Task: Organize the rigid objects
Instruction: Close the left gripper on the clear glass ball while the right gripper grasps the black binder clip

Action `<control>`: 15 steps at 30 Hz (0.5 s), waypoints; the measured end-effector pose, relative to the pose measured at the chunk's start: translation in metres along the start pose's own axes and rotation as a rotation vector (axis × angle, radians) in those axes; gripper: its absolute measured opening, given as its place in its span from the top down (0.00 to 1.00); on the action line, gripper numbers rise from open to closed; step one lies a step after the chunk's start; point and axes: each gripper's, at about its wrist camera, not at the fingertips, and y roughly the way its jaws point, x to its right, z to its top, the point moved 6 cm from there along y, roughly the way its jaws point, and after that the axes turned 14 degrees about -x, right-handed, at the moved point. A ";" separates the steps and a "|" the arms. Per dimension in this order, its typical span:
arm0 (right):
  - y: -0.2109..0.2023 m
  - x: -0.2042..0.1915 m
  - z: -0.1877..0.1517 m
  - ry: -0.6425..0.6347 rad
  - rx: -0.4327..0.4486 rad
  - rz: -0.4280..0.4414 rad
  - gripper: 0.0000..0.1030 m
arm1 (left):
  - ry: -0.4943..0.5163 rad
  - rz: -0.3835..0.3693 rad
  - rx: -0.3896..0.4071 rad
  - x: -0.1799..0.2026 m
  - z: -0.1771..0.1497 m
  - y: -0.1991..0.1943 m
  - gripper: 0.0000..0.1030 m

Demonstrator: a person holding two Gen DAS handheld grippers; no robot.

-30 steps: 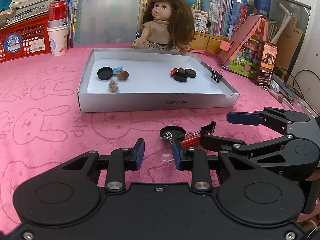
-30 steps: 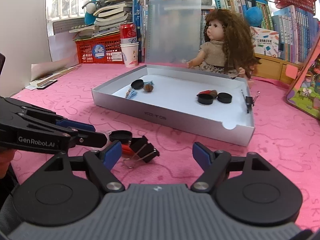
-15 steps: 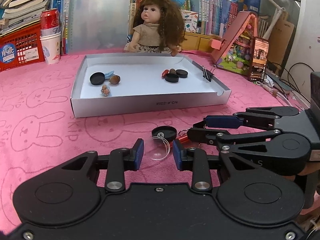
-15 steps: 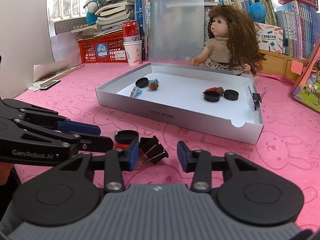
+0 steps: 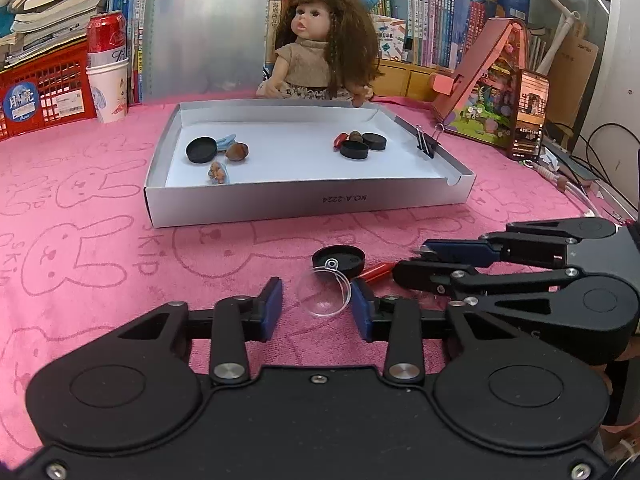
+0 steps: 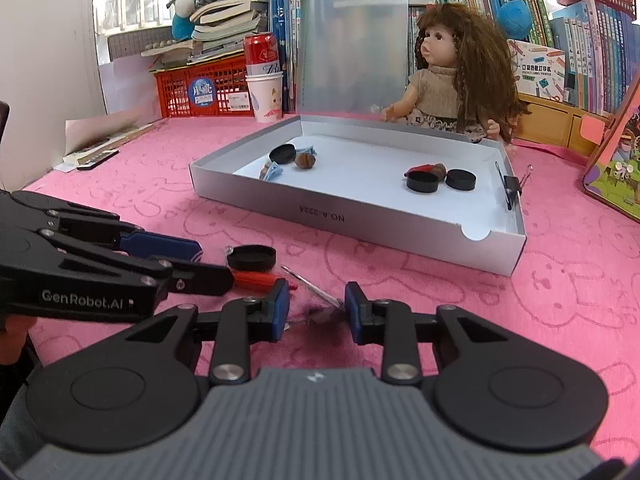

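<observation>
A clear plastic dome (image 5: 322,294) stands tilted on edge between my left gripper's (image 5: 316,304) pads, its rim against the right pad; the gripper is shut on it. Just beyond lie a black cap (image 5: 339,259) and a red piece (image 5: 376,270) on the pink cloth. My right gripper (image 6: 316,308) is closing, with a blurred black binder clip (image 6: 322,315) between its jaws. The clip's wire handle touches the right pad and a gap shows at the left pad. The grey tray (image 5: 304,204) sits ahead, holding black caps, nuts and small bits.
A doll (image 5: 320,48) sits behind the tray, and a binder clip (image 5: 424,144) grips the tray's right wall. A red basket (image 5: 44,88) and a cup with a can (image 5: 108,92) stand back left. A toy house (image 5: 492,92) and cables (image 5: 576,188) are at the right.
The right gripper's jaws narrowed from wide open to close around the binder clip, which shifted in between them. The clear dome tipped from lying flat to standing on edge between the left pads.
</observation>
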 end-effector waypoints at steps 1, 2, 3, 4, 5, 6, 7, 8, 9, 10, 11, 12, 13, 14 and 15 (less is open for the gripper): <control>0.000 0.000 -0.001 0.000 0.001 0.000 0.66 | -0.001 0.002 0.000 0.000 0.000 0.000 0.74; 0.000 0.000 -0.001 0.001 0.000 0.000 0.66 | -0.002 0.004 0.000 -0.001 0.000 0.000 0.74; 0.000 0.000 -0.001 0.003 -0.001 -0.001 0.66 | -0.004 0.004 0.000 -0.001 0.000 0.000 0.74; 0.000 0.000 -0.001 0.006 0.000 -0.005 0.62 | -0.007 0.003 0.000 -0.001 0.000 0.000 0.74; 0.000 0.000 -0.001 0.010 0.001 -0.013 0.60 | -0.009 0.004 0.000 -0.001 0.000 -0.001 0.74; -0.001 0.000 -0.002 0.011 0.003 -0.016 0.60 | -0.011 0.005 0.001 -0.001 -0.001 -0.001 0.74; -0.002 0.000 -0.003 0.016 0.008 -0.023 0.59 | -0.012 0.005 0.001 -0.001 -0.001 -0.001 0.74; -0.003 0.000 -0.004 0.024 0.013 -0.031 0.49 | -0.013 0.004 0.001 -0.001 -0.001 -0.001 0.74; -0.004 0.000 -0.006 0.029 0.016 -0.034 0.48 | -0.013 0.003 0.000 -0.001 -0.001 -0.002 0.74; -0.005 0.000 -0.007 0.036 0.021 -0.035 0.48 | -0.012 0.004 0.000 -0.001 -0.001 -0.002 0.74; -0.006 0.000 -0.009 0.041 0.024 -0.036 0.48 | -0.013 0.006 0.001 -0.001 -0.001 -0.002 0.74; -0.007 -0.001 -0.011 0.040 0.026 -0.039 0.48 | -0.011 0.006 0.001 -0.001 -0.001 -0.002 0.74; -0.008 -0.001 -0.012 0.036 0.027 -0.043 0.48 | -0.010 0.005 0.001 -0.002 -0.001 -0.002 0.74; -0.009 -0.002 -0.013 0.032 0.028 -0.049 0.48 | -0.011 0.005 0.002 -0.002 -0.001 -0.002 0.74; -0.010 -0.002 -0.013 0.032 0.028 -0.051 0.48 | -0.012 0.006 0.002 -0.002 0.000 -0.002 0.74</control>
